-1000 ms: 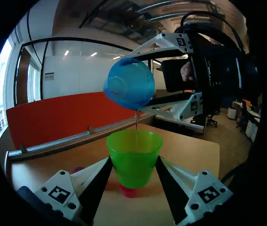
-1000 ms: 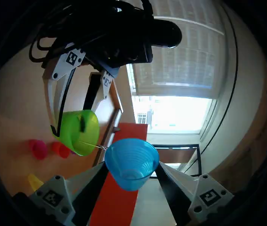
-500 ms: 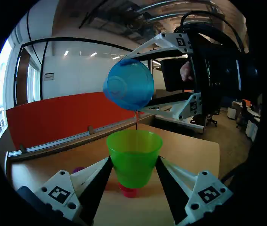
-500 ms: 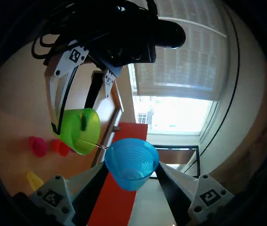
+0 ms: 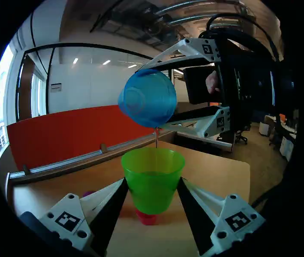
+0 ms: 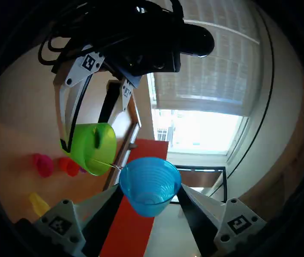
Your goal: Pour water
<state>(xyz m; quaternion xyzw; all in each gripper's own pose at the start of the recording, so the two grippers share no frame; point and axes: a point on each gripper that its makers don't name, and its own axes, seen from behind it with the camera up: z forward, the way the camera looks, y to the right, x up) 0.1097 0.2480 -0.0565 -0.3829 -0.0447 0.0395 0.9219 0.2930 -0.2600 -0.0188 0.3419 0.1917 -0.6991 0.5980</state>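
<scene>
Left claw: your left gripper (image 5: 152,185) is pinching a green cup (image 5: 153,171), with both fingers pressing on its opposite sides, low in the centre of the left gripper view.
Green cup: it is sitting upright in that grip, mouth up, raised above a wooden table (image 5: 224,169), with water showing partway up inside.
Right claw: your right gripper (image 6: 150,189) is squeezing a blue cup (image 6: 150,182) between both fingers, at the lower centre of the right gripper view.
Blue cup: in the left gripper view it is hanging in the upper centre of the frame. It is tipped well over, so its base is facing the camera and its lip is pointing down. It is directly above the green cup and apart from it.
Water: a thin stream (image 5: 155,138) is falling from the blue cup's low lip into the green cup's open mouth.
Hand: part of a hand (image 5: 212,81) is showing against the right gripper's dark body, upper right of the left gripper view.
Table, left gripper view: a small red cup (image 5: 145,217) is sitting just behind the green cup's base. Something purple (image 5: 88,193) is peeking out beside the finger at lower left, too hidden to identify.
Table, right gripper view: a pink cup (image 6: 43,165) and a yellow thing (image 6: 38,203) are lying at the left of the frame, well apart from both held cups.
Background: an orange-red partition (image 5: 66,132) is running along the table's far edge.
</scene>
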